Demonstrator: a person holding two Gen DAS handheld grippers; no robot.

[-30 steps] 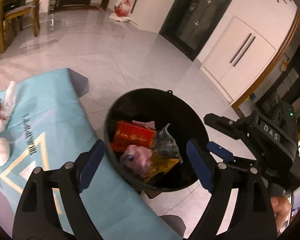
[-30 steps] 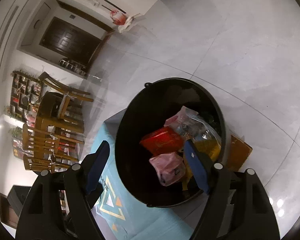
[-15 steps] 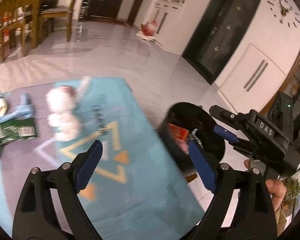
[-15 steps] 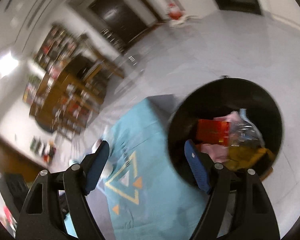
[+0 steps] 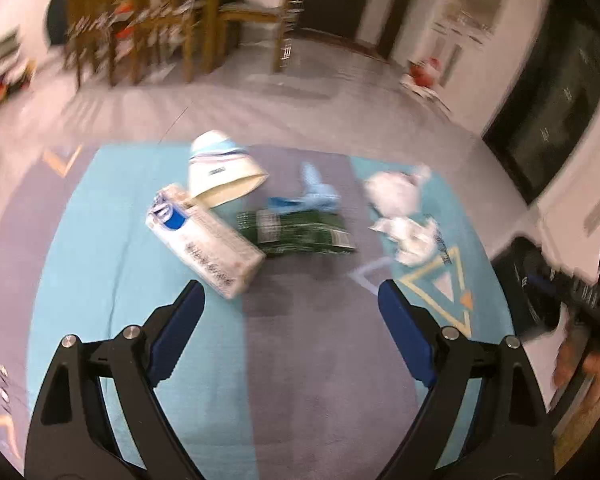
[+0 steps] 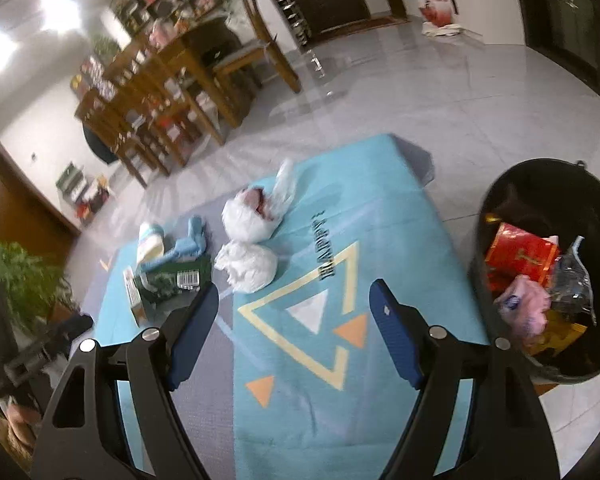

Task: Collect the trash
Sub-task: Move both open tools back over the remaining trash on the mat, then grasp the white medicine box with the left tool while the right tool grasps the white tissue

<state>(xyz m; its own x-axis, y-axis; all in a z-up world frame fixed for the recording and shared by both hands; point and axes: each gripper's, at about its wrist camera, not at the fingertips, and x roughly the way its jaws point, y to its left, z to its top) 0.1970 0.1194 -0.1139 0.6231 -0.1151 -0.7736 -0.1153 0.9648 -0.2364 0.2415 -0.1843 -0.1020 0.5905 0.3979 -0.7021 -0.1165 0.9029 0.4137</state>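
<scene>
Trash lies on a teal and grey rug [image 5: 112, 264] [image 6: 380, 232]: a white carton with blue print [image 5: 206, 240] [image 6: 134, 292], a white paper cup on its side [image 5: 222, 174] [image 6: 150, 242], a dark green wrapper [image 5: 300, 232] [image 6: 176, 280], a light blue crumpled piece [image 5: 314, 196] [image 6: 188, 242] and two white plastic bags [image 5: 400, 210] [image 6: 252, 240]. My left gripper [image 5: 290, 304] hangs open and empty above the rug, just short of the carton. My right gripper [image 6: 294, 300] is open and empty over the triangle pattern, beside a black bin [image 6: 548, 184] holding red, pink and yellow wrappers.
A wooden dining table and chairs [image 6: 168, 84] stand on the tiled floor beyond the rug. A potted plant [image 6: 20, 280] is at the left. A red bag [image 6: 438, 10] sits near the dark door. A hand [image 5: 580, 364] carries the other gripper at the right edge.
Both grippers have swung away from the bin toward the rug. The left view now faces the carton, cup and wrapper; the right view has rolled, and the bin now sits at its right edge.
</scene>
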